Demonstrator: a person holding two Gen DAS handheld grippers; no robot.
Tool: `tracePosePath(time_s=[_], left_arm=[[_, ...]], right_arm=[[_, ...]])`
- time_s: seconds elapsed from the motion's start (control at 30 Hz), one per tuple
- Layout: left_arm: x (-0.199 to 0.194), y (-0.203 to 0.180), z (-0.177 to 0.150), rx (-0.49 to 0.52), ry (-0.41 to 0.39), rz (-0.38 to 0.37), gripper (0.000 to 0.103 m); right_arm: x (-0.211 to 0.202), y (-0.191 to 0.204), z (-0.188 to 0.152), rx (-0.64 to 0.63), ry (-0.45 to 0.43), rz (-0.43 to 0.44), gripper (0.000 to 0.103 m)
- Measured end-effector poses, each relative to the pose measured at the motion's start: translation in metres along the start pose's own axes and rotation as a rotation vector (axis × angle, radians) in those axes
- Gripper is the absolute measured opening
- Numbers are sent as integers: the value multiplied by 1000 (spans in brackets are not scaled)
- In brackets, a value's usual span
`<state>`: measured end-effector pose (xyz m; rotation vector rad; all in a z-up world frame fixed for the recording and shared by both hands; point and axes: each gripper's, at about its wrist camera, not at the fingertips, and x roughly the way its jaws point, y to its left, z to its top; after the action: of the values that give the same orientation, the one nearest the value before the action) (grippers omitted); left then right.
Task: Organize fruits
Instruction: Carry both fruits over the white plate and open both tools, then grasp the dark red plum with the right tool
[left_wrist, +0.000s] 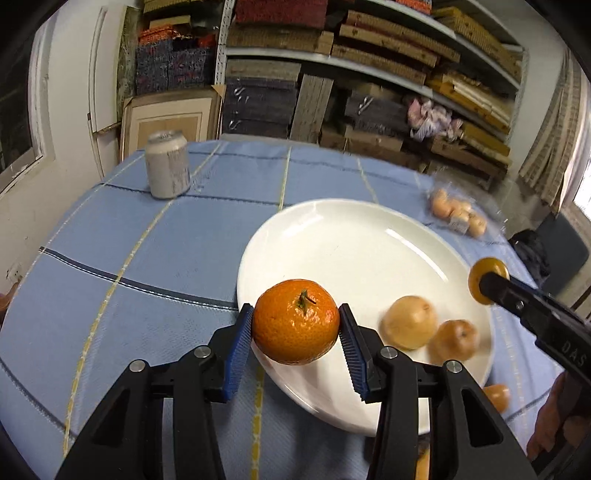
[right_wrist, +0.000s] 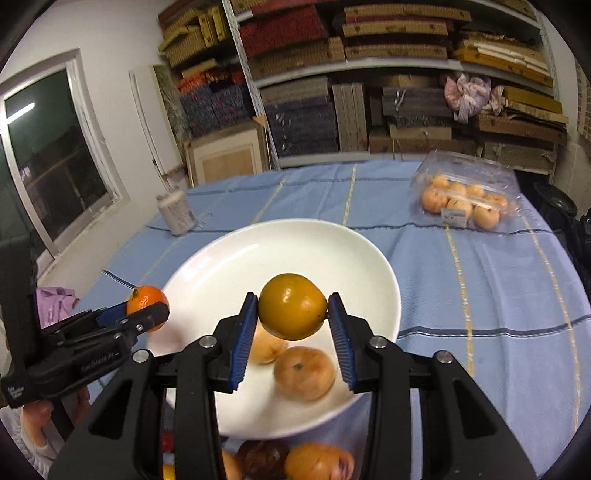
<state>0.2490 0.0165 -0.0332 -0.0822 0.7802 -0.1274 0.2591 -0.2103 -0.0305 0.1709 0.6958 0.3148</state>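
Note:
My left gripper (left_wrist: 295, 325) is shut on an orange mandarin (left_wrist: 295, 321) with a green stem, held above the near left rim of the white plate (left_wrist: 351, 236). My right gripper (right_wrist: 292, 308) is shut on a yellow-orange round fruit (right_wrist: 292, 306) over the plate (right_wrist: 280, 247). Two pale orange fruits (right_wrist: 303, 373) lie on the plate's near part, the second fruit (right_wrist: 266, 347) half hidden behind my right finger. In the left wrist view the right gripper (left_wrist: 491, 284) comes in from the right with its fruit (left_wrist: 485, 275). The left gripper (right_wrist: 147, 306) with the mandarin (right_wrist: 146, 301) shows at the left of the right wrist view.
A grey drink can (left_wrist: 167, 164) stands at the table's far left. A clear plastic box of small oranges (right_wrist: 465, 199) lies at the far right on the blue checked tablecloth (right_wrist: 498, 295). More fruits (right_wrist: 317, 461) sit at the near edge below the plate. Shelves of boxes stand behind the table.

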Motion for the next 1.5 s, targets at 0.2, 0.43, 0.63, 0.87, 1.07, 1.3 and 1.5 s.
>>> tracePosePath(time_s=[0.2,0.43,0.63,0.87,1.07,1.3,1.5], left_arm=[[8,-2,-3,28,15,-22,47],[1,-14,-6,86,-45,-1,65],[-32,-6,-6,56,-142,9,82],[-61,20,-29,-12,-154,54,87],[-85,33,-68,-30,-142,86,88],[-103,55,-101,-113,-98,63,94],[-105,52,-104,-100,-95,71,94]], right_arm=[[25,-10,-8,-7,52,-22,39],[11,-14,-7,0,3,-18,49],[-45,-13,-2,48,-161,13,70],[-82,-4,-51,22,-185,4,76],[-120,12,-93,-14,-231,46,79],[-142,55,-136,-161,-239,63,92],[-124,87,-148,-317,-185,17,92]])
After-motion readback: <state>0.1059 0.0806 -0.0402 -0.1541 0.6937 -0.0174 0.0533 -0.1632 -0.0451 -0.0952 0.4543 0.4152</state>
